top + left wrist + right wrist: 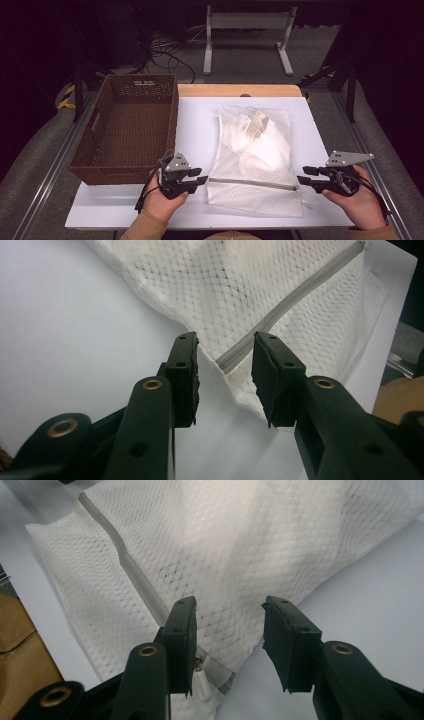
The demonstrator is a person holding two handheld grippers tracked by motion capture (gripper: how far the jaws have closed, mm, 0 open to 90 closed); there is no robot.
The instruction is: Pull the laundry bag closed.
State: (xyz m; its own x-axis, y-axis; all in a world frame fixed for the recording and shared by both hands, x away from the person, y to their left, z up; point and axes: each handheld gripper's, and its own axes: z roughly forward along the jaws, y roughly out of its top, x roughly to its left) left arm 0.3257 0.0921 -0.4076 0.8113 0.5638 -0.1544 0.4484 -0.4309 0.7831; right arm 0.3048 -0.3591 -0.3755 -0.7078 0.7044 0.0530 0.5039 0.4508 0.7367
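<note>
From the high view, a white mesh bag is seen flat on the table between the left gripper and right gripper, beside a wicker basket. In each gripper view, spread jaws are shown empty at a zipper end.

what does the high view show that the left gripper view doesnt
High view alone: the brown wicker basket, the right gripper and white cloth inside the mesh bag. Left gripper view alone: the closed end of the grey zipper just ahead of the open jaws. Both share the left gripper, the bag and the white table.
</note>
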